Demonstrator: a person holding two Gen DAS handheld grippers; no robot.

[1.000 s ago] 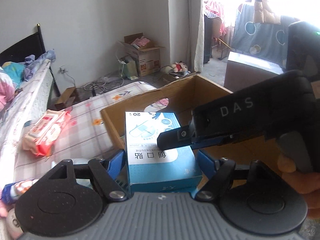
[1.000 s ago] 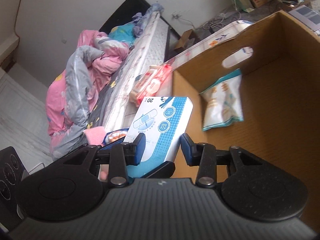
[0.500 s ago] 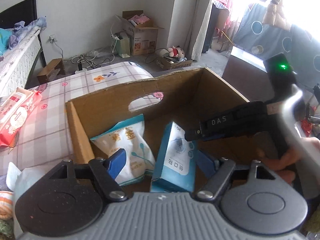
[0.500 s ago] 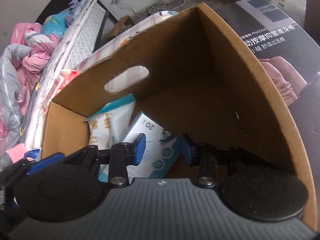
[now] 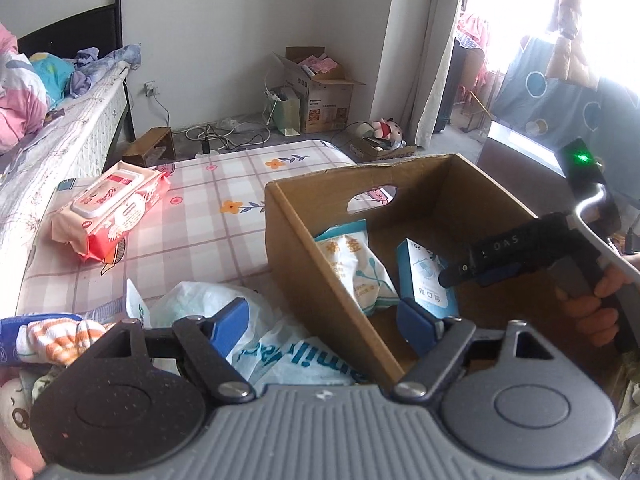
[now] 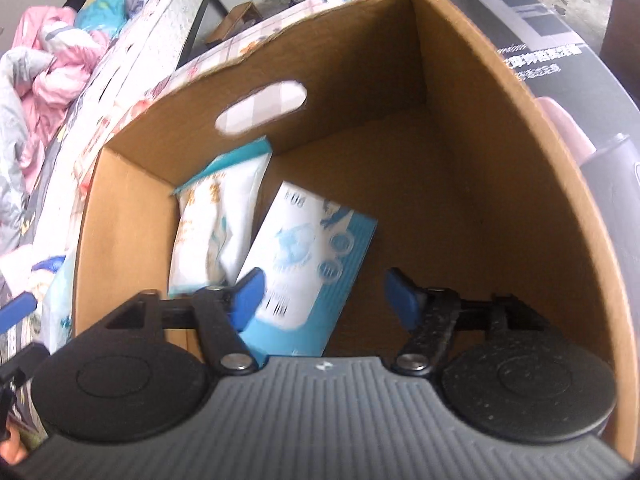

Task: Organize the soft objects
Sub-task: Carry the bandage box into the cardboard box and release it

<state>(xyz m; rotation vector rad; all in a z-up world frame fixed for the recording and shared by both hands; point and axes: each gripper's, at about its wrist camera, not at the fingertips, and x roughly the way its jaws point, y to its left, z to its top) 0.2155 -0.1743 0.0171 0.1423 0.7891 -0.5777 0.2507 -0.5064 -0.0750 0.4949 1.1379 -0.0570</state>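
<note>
So the blue box (image 6: 308,264) is inside the carton (image 6: 500,184) now, leaning on the white pouch (image 6: 216,224) that sits against the carton's left wall. Its long axis runs from the near wall up toward the wall with the handle hole, and its printed face is up. From the left wrist view it looks propped on edge, tilted, just right of the pouch (image 5: 356,264). The right gripper (image 6: 324,294) has just been opening; its jaws stand wide apart over the box, which lies between them, though the left pad overlaps the box edge in view and I can't tell if it touches. The right pad is clear of it. The left gripper (image 5: 324,322) is spread wide too and holds nothing; it straddles the carton's near left wall (image 5: 332,288), one finger over a plastic bag (image 5: 272,344) outside, the other inside the carton. A wipes pack (image 5: 108,208) lies on the checked bed (image 5: 200,232), well left of the carton.
</note>
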